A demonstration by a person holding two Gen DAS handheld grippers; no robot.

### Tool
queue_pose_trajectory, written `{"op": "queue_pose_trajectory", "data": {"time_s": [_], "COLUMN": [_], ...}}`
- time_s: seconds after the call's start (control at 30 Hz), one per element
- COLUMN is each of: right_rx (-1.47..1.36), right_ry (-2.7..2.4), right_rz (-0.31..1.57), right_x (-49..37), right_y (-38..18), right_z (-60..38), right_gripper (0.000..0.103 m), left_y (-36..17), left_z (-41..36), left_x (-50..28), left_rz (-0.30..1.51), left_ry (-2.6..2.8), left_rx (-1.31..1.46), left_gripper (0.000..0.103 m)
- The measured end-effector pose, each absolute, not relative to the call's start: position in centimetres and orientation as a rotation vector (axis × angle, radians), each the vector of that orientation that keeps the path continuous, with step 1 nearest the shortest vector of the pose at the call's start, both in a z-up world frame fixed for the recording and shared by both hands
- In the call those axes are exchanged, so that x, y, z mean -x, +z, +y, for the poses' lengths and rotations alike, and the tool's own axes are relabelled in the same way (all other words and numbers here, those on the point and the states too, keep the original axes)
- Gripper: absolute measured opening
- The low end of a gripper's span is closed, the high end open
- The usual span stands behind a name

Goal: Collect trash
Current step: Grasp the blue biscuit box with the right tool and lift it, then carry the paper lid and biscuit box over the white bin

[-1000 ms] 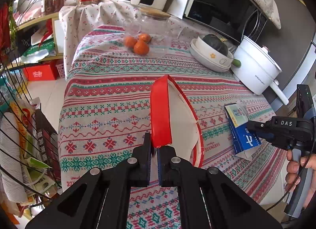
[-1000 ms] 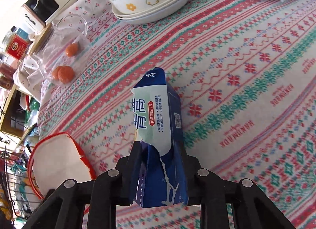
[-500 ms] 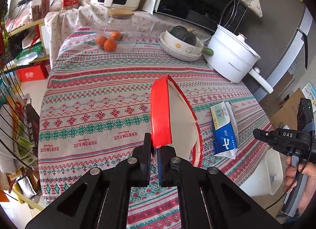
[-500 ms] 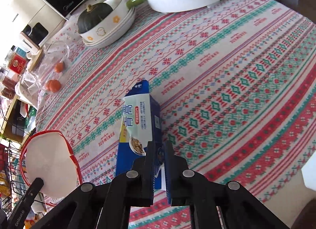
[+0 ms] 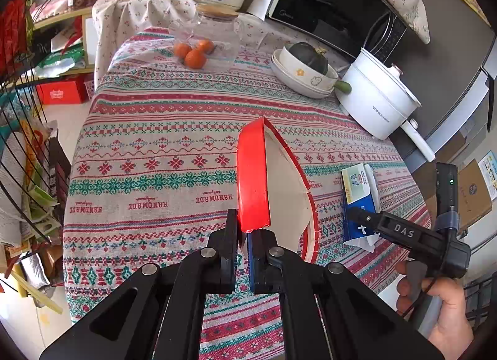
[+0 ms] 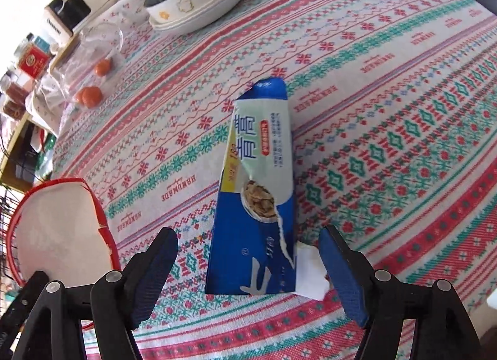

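My left gripper (image 5: 245, 232) is shut on the edge of a flattened red-and-white paper container (image 5: 279, 192) and holds it upright above the patterned tablecloth (image 5: 149, 149). The container also shows at the left of the right wrist view (image 6: 59, 226). A torn blue carton (image 6: 261, 192) lies flat on the cloth. My right gripper (image 6: 248, 232) straddles the carton's near end; its jaws are opening and the pads stand clear of it on both sides. From the left wrist view the carton (image 5: 357, 195) lies right of the container, with a hand (image 5: 447, 322) holding the right gripper over it.
At the table's far side stand a glass jar with oranges (image 5: 214, 40), stacked bowls holding a dark squash (image 5: 304, 71) and a white electric pot (image 5: 376, 99). A microwave (image 5: 335, 9) sits behind. A wire rack of bags (image 5: 21, 155) stands off the table's left edge.
The right gripper, shut on the blue carton in both earlier frames, now has its jaws wide apart and the carton lies on the cloth. The left gripper still holds the red container.
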State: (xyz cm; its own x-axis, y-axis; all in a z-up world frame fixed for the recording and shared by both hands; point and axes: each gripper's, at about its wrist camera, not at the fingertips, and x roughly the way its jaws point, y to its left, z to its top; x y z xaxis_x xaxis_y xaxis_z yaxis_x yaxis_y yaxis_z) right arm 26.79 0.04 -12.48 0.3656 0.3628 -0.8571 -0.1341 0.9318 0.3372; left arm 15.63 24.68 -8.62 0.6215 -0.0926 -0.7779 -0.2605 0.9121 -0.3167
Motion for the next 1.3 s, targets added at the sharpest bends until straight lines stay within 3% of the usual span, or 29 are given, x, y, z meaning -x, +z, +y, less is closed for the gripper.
{"op": "queue_pose_trajectory", "data": {"time_s": [0.1,0.13,0.17,0.27,0.73,1.3], "right_rx": [-0.149,-0.109,-0.064,-0.058,0.001,-0.160], "right_ry": [0.279,0.262,0.247,0.272,0.240,0.079], "right_rz": [1.147,1.119,1.108,1.110,0.995,1.047], "right_x": [-26.9,-26.7,-26.6,-26.3,-22.6,-20.0], "right_y": [-13.9,-13.9,-13.9,-13.5,-5.9,-4.9], "right_z": [1.4,1.7,1.8,1.3,-9.9,-26.3], "right_gripper": [0.078,0.074,0.058,0.053,0.053,0.053], "left_y": [-8.8,-8.7,-8.7,-8.3,-5.6,-6.0], "left_z": [25.1,25.1,25.1,24.9,17.4,2.2], "left_x": [-15.6,-15.6,-15.6,-15.4,-16.0,-19.0], "left_rz": [0.902,0.902,0.901,0.892,0.862,0.924], "left_ry": [0.101,0.100,0.098,0.084,-0.052,-0.309], "left_rx": [0.432,0.430,0.428,0.432,0.380,0.213], "left_gripper": [0.004,0.004,0.004,0.004,0.005,0.005]}}
